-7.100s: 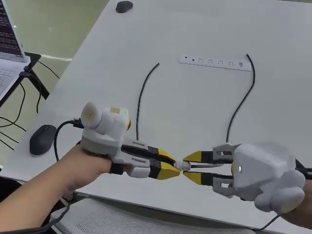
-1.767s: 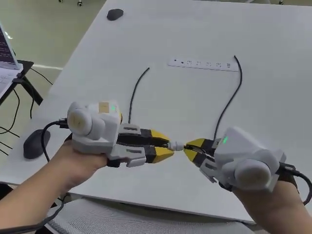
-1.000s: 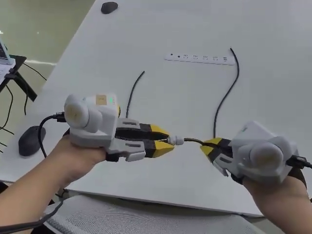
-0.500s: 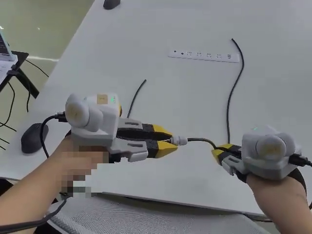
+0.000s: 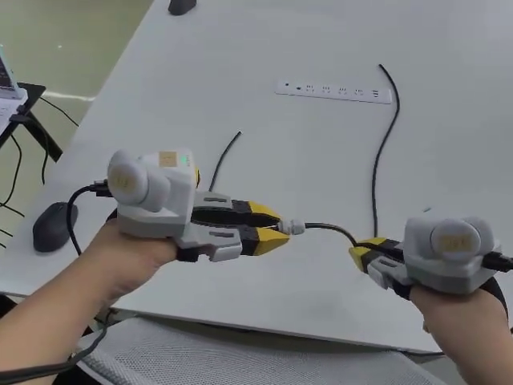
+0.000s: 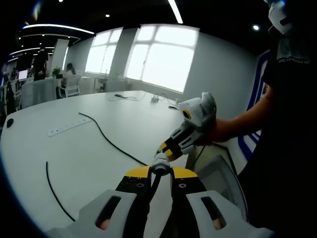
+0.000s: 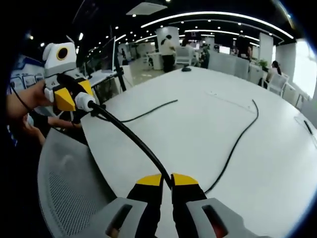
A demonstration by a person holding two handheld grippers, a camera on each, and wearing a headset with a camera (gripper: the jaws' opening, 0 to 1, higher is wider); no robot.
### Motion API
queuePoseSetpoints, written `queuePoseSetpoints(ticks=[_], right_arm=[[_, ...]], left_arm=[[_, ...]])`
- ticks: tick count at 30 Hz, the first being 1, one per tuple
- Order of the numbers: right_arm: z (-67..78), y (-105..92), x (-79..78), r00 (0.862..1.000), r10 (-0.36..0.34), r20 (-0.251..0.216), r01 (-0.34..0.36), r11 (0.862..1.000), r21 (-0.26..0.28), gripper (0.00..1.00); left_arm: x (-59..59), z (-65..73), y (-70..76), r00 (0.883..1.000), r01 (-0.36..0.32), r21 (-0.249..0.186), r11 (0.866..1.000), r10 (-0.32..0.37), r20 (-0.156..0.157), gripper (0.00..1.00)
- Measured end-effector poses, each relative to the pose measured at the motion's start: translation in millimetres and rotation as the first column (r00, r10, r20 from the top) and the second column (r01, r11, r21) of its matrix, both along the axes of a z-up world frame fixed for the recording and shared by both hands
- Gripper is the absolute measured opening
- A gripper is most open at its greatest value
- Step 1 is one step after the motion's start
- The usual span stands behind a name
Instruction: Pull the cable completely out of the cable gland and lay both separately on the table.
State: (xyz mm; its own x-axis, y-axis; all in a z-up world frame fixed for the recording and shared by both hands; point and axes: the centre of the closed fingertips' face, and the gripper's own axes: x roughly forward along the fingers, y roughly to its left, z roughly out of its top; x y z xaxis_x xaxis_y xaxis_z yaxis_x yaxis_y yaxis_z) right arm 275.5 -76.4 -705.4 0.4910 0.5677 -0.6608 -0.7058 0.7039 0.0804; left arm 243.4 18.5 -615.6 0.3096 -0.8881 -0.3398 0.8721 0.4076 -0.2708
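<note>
Claws are held over the near edge of the white desk (image 5: 321,152) in the head view, and neither is touching it. The left claw (image 5: 275,228) is pressed together on the small pale cable gland (image 5: 293,228), which sticks out from the yellow tips. From the gland the black cable (image 5: 330,229) is led in a low bow to the right claw (image 5: 357,252), whose jaws are closed on it. Behind this claw the cable is laid further over the desk, up to a white power strip (image 5: 333,91). A short black wire (image 5: 222,159) is laid apart, behind the left claw.

In the left gripper view the gland (image 6: 161,163) is seen pinched between the two yellow tips of the left claw (image 6: 160,173). The right claw (image 6: 166,148) is seen just beyond it, pointed at it.

In the right gripper view the cable (image 7: 130,139) is pinched by the right claw (image 7: 167,180). It is stretched up and to the left into the gland (image 7: 85,102), which is held by the left claw (image 7: 77,98). The two claws are kept apart, with bare cable between them.
</note>
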Motion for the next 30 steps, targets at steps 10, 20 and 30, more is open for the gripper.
queuePoseSetpoints(ticks=[10, 20, 30], right_arm=[[18.8, 8.9, -11.2, 0.997, 0.074, 0.008, -0.074, 0.997, 0.017, 0.13], [59.8, 54.3, -21.1, 0.929, 0.326, 0.176, -0.307, 0.943, -0.124, 0.14], [60.3, 81.7, -28.2, 0.877, 0.435, 0.204, -0.396, 0.895, -0.205, 0.06]], left_arm=[[-3.1, -3.9, -3.6, 1.0, 0.007, -0.003, 1.0, -0.007, -0.022, 0.15], [-6.1, -6.9, -1.9, 0.999, 0.014, 0.001, 1.0, -0.014, -0.034, 0.15], [-4.3, -12.8, 1.6, 0.999, 0.024, 0.018, 1.0, -0.023, -0.038, 0.15]])
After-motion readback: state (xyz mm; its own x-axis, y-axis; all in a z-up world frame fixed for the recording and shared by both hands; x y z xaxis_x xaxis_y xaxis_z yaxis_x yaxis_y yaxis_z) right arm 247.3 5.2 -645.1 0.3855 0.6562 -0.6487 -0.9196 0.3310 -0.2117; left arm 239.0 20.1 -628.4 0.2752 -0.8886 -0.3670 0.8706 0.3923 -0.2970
